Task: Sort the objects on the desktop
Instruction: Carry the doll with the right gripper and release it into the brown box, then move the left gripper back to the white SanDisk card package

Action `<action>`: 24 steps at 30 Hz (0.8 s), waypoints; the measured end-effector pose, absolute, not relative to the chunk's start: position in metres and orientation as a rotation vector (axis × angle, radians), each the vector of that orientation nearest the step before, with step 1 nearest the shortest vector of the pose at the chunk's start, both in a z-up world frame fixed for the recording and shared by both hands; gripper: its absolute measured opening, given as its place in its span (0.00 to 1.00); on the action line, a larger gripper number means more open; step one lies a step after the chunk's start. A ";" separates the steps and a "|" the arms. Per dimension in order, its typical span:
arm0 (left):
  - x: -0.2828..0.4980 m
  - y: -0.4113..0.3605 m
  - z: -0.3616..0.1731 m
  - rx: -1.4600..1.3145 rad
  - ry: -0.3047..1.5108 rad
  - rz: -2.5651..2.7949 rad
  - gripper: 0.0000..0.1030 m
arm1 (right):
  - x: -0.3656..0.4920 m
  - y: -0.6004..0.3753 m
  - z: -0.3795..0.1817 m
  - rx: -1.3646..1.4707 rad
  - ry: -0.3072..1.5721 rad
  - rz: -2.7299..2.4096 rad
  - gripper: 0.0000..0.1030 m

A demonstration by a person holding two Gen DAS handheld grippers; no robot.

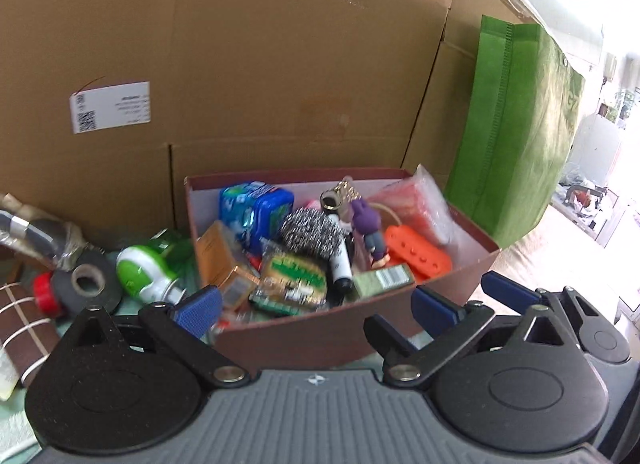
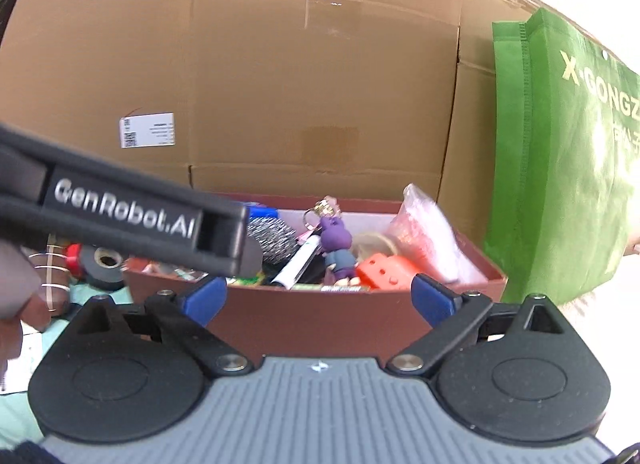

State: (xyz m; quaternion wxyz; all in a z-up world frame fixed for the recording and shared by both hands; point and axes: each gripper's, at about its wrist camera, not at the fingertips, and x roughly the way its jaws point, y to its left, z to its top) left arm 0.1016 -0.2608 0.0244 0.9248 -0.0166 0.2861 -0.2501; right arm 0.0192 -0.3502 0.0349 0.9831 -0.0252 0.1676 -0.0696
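A dark red box (image 1: 304, 338) holds several small objects: a blue gum container (image 1: 256, 209), a steel scourer (image 1: 310, 232), a purple rabbit figure (image 1: 368, 227), an orange block (image 1: 418, 254), a black marker (image 1: 340, 264). My left gripper (image 1: 318, 304) is open and empty, just in front of the box's near wall. My right gripper (image 2: 320, 298) is open and empty, also at the near wall of the box (image 2: 320, 324). The left gripper's black body (image 2: 120, 211) crosses the left of the right wrist view.
A green and white bottle (image 1: 148, 272), a black tape roll (image 1: 86, 280) and a red cap (image 1: 46, 292) lie left of the box. Large cardboard boxes (image 1: 240, 63) stand behind. A green bag (image 1: 516, 123) stands at the right.
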 end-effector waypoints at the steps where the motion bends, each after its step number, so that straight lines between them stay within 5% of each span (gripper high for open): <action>1: 0.097 -0.258 0.023 -0.030 0.585 -0.504 1.00 | 0.016 -0.348 0.035 -0.045 0.340 -0.133 0.94; 24: 0.033 -0.154 -0.021 -0.134 0.646 -0.400 1.00 | -0.020 -0.256 0.004 -0.081 0.450 0.066 0.95</action>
